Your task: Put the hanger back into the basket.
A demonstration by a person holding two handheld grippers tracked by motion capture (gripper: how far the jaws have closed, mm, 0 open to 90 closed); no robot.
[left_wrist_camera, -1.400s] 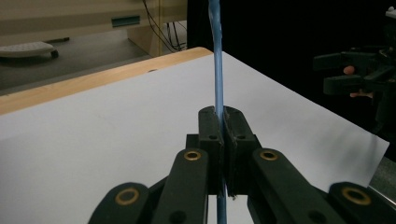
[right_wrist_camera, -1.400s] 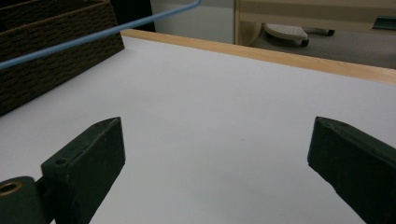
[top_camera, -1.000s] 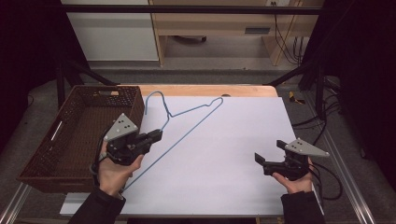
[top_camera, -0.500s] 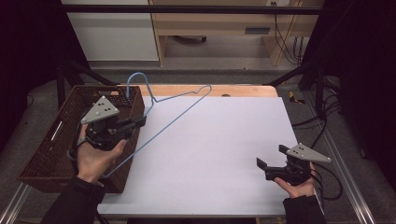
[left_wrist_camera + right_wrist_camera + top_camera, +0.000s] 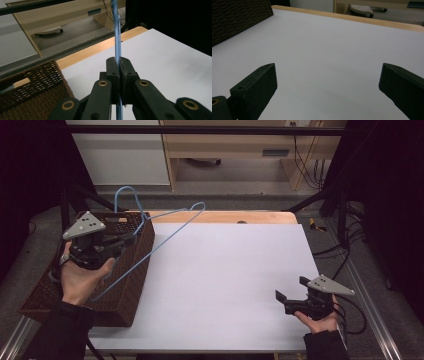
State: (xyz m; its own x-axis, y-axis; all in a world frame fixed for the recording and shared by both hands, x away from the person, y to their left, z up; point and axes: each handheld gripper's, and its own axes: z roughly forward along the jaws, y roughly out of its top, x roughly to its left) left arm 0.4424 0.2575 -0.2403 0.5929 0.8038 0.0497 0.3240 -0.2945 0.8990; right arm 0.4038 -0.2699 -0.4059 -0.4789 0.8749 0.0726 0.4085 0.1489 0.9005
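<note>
A light blue wire hanger [image 5: 165, 237] hangs in the air over the left side of the table, its hook [image 5: 125, 195] up and back. My left gripper [image 5: 131, 238] is shut on the hanger's wire, above the brown wicker basket [image 5: 127, 300]. In the left gripper view the blue wire [image 5: 116, 30] runs up from between the closed jaws of the left gripper [image 5: 119, 62]. My right gripper [image 5: 290, 292] rests low at the table's front right, open, with nothing between its jaws. The right gripper view has that gripper [image 5: 327, 82] over bare white tabletop [image 5: 332, 45].
The wicker basket stands at the table's left edge, with a corner of it [image 5: 239, 17] at the upper left of the right gripper view. A wooden strip [image 5: 225, 216] borders the table's far edge. Black frame posts and cables [image 5: 350, 245] stand at the right.
My left gripper has lifted the hanger off the table and carried it left and up, over the basket. The right gripper has stayed in place.
</note>
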